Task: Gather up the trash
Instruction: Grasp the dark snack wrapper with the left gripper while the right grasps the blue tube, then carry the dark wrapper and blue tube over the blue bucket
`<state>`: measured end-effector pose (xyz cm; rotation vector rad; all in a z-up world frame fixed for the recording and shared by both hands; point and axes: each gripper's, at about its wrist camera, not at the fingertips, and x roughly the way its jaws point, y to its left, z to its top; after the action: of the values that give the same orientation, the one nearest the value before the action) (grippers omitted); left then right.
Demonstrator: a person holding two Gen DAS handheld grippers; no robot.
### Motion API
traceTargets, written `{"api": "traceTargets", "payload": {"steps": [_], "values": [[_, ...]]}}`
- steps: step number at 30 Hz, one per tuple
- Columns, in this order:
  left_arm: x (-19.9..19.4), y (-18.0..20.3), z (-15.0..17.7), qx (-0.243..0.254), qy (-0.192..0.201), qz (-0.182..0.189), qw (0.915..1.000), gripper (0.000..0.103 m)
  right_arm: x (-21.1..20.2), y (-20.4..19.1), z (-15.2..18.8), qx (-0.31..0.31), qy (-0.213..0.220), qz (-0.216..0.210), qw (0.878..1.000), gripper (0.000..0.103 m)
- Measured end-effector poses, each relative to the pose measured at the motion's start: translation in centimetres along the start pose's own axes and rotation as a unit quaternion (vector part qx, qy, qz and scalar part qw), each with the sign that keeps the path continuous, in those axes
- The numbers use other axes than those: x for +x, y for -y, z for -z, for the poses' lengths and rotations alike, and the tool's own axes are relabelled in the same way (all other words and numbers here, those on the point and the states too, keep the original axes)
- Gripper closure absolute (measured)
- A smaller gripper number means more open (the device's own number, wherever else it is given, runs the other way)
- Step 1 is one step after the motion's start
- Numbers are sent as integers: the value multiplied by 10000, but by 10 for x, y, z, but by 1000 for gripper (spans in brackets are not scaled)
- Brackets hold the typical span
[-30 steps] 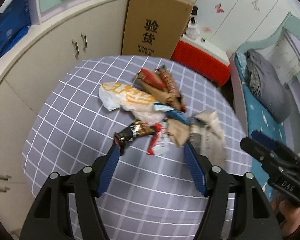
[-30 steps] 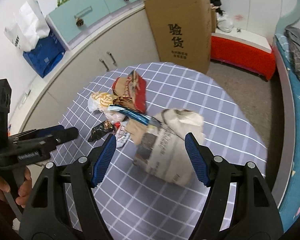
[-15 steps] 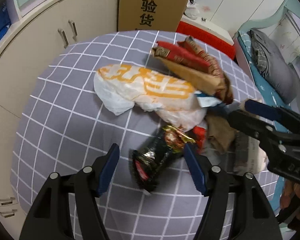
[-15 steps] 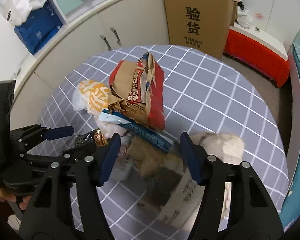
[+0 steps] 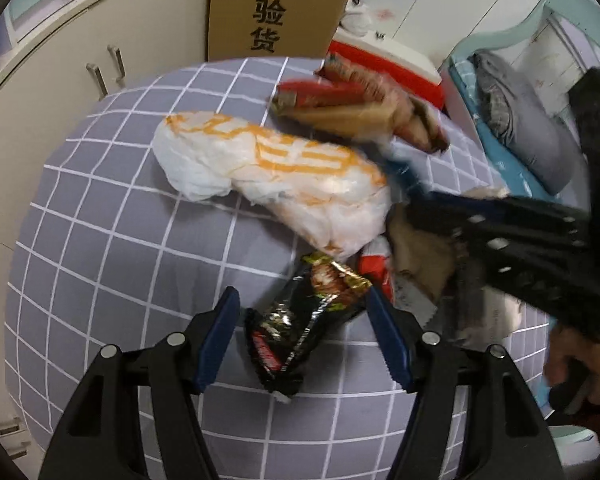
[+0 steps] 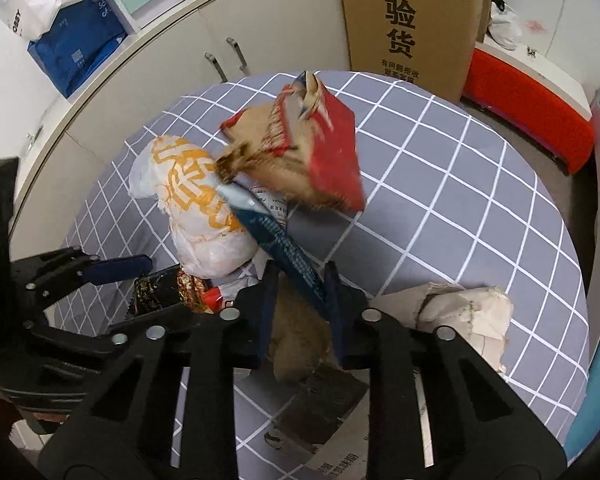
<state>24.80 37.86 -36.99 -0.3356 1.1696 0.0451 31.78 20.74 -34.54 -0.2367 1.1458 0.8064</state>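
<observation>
**Both grippers down in the trash pile on the round table**

So here's where I'm at. My left gripper is pointed steeply down at the round table with the grey, white-gridded cloth, jaws spread, straddling a crumpled black foil snack wrapper. The right blue pad sits just beside the wrapper's edge and the left one stands clear of it, so I'm calling it released, nothing gripped yet.

My right gripper has just been closing its jaws, and they're now clenched narrow on a long blue and white plastic wrapper with a wad of brown crumpled paper bunched between the pads too. The blue strip runs up and away from the fingers toward the red and brown paper bag.

The rest of the trash is all in one heap mid-table: a white plastic bag with orange print touching the foil wrapper's far end, and a crumpled newspaper bundle to the right of my right gripper. A tall cardboard box with black characters stands behind the table.
</observation>
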Motion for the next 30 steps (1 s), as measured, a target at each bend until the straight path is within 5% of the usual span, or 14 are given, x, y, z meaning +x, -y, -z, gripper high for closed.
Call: {"api": "traceTargets", "payload": {"steps": [4, 6, 9, 22, 30], "values": [[2, 4, 0, 69, 5, -71, 10000, 58, -8, 2, 2, 100, 45, -93, 9999, 85], [1, 5, 0, 59, 13, -104, 9999, 81, -15, 4, 3, 181, 93, -160, 9997, 86], [-3, 5, 2, -22, 19, -70, 10000, 89, -27, 3, 3, 234, 167, -230, 9993, 90], [-88, 39, 10, -665, 676, -332, 9949, 92, -100, 16, 23, 475, 537, -794, 9943, 92], [-130, 124, 14, -529, 1130, -71, 9922, 92, -168, 64, 64, 693, 844, -808, 9907, 92]]}}
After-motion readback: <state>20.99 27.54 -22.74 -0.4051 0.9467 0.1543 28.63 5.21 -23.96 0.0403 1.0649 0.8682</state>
